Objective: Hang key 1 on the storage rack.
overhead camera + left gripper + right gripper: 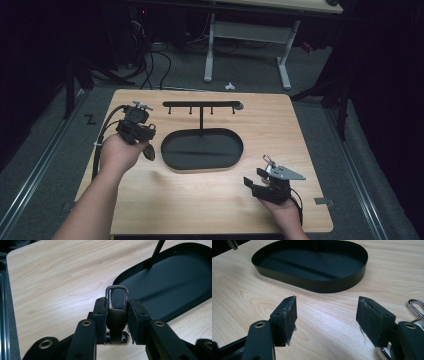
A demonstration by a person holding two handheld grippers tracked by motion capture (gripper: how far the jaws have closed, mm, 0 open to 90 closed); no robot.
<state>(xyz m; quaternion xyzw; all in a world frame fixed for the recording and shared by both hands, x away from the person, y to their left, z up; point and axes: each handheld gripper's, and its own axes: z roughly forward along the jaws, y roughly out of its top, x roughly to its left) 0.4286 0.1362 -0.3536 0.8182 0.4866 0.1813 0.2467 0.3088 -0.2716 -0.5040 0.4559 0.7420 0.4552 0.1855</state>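
Observation:
My left gripper is shut on a dark brown key fob, whose metal loop sticks out past the jaw tips. In the high view this gripper is held just left of the black oval tray, with the fob hanging at its tip. A black T-shaped hook stand rises from the tray's back. My right gripper is open near the table's front right, with nothing between its jaws. It faces the tray from a short distance.
A small metal clip lies or hangs just beside the right gripper's right jaw, also seen as a clip from above. The wooden table ends close behind both hands. Beyond the far edge are floor cables and a white desk frame.

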